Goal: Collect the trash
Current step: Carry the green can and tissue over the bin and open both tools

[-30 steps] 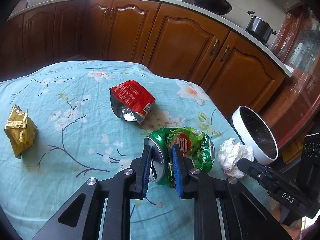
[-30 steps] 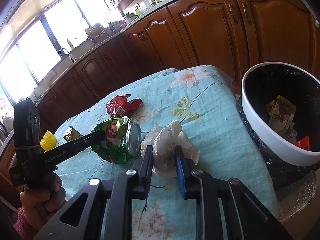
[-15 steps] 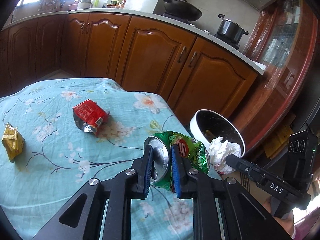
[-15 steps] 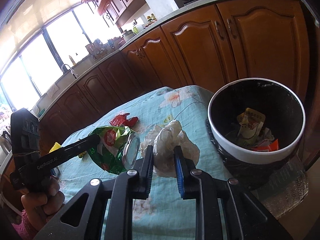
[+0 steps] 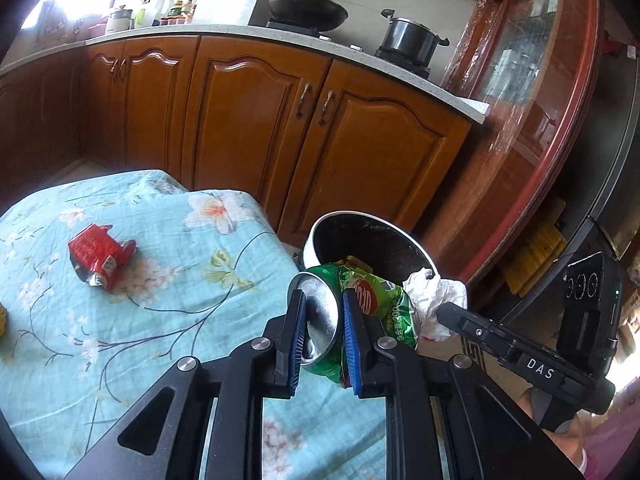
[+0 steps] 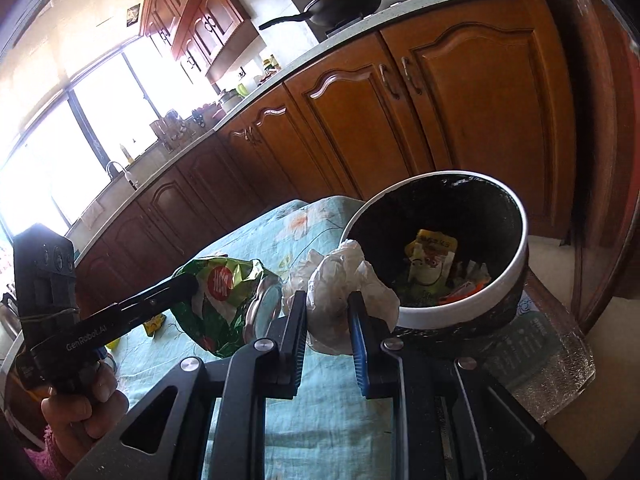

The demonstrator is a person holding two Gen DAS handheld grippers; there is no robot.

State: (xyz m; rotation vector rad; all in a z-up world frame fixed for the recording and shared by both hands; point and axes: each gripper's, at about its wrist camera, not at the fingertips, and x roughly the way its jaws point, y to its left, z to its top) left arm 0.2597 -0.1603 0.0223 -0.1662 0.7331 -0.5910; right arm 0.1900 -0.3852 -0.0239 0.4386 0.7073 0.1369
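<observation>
Trash was what I carried in both tongs, lifted clear of the flowered tablecloth (image 5: 168,264); my left gripper (image 5: 322,340) was pinched on a crushed green can (image 5: 360,312), its blue pads (image 5: 297,340) pressing the silver end from either side, the dented green body sticking out beyond them; my right gripper (image 6: 328,332) was clamped on a crumpled white tissue (image 6: 340,280), which bulged out above and beside the pads; in the left wrist view the tissue (image 5: 432,300) hung just beside the can, at the near rim of the white trash bin (image 5: 316,240); in the right wrist view the bin (image 6: 516,256) stood off the far corner of the table, lined in black, with a yellow packet (image 6: 430,256) and some orange scraps lying in it, though I could not tell what the scraps were; a red wrapper (image 5: 100,256) lay alone on the cloth, well apart from the can; my left hand (image 6: 80,412) gripped the handle of its tool at the lower left; behind, a wok (image 5: 304,8) and a lidded pot (image 5: 408,36) sat on the counter above the wooden cabinets (image 5: 256,120).
</observation>
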